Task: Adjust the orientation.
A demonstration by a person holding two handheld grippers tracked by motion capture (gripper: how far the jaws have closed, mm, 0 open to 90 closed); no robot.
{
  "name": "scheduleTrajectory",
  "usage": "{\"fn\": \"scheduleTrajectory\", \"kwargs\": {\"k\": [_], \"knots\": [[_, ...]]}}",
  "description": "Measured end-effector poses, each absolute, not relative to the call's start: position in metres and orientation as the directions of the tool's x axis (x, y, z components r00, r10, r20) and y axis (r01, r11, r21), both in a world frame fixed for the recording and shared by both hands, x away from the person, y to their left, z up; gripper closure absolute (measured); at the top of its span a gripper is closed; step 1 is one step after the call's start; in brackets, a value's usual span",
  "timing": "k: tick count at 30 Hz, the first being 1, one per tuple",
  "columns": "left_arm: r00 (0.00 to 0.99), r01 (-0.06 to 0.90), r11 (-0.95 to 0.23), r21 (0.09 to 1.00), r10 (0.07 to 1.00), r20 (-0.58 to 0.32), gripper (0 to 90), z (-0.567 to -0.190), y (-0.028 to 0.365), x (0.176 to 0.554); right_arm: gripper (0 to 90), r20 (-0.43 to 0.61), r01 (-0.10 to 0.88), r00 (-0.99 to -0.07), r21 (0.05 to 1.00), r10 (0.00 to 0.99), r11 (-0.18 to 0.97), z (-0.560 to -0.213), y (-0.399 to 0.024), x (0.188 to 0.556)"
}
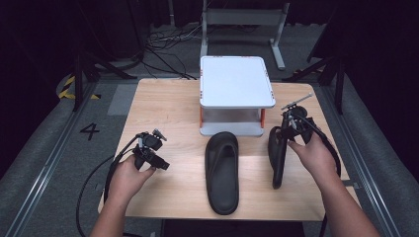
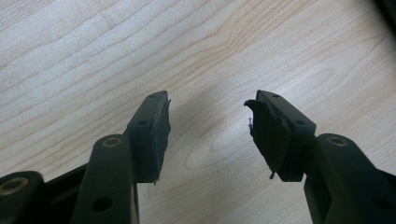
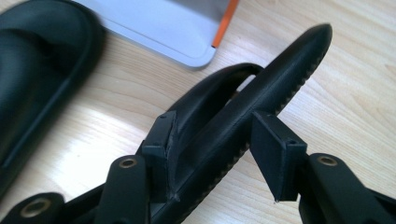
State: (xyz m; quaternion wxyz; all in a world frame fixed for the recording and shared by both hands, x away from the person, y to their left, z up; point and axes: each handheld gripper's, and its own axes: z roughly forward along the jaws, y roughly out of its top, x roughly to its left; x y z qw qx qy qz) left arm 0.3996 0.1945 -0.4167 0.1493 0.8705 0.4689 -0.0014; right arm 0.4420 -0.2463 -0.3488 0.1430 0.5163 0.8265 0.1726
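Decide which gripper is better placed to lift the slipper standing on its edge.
Right. The right gripper has the tilted slipper between its jaws; the left gripper is open over bare table, far from it.

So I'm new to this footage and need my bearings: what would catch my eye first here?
Probably the two black slippers: one slipper lies flat at the middle of the wooden table, while the other slipper stands on its edge between the jaws of the right gripper, though the pictures leave it unclear whether the pads press on it. Behind them stands a white two-tier rack. The left gripper is open over bare wood.
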Motion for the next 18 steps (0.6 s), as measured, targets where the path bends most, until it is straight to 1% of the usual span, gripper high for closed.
{"fn": "scheduleTrajectory", "kwargs": {"k": [3,9,12,18], "knots": [[0.561,0.816,-0.517,0.258,0.815,-0.143,46.9,-0.417,0.195,0.401,53.0,-0.047,0.808,-0.420,0.435,0.906,0.397,-0.354,-0.251,0.443],[0.582,0.804,-0.531,0.269,0.795,-0.170,46.8,-0.416,0.187,0.407,58.1,-0.022,0.825,-0.389,0.436,0.921,0.359,-0.349,-0.270,0.434],[0.593,0.794,-0.540,0.279,0.789,-0.162,46.8,-0.414,0.184,0.411,60.0,-0.007,0.837,-0.363,0.437,0.932,0.330,-0.348,-0.282,0.428],[0.597,0.792,-0.548,0.267,0.786,-0.157,46.8,-0.415,0.179,0.416,61.1,-0.032,0.850,-0.315,0.435,0.949,0.297,-0.352,-0.304,0.416]]}}
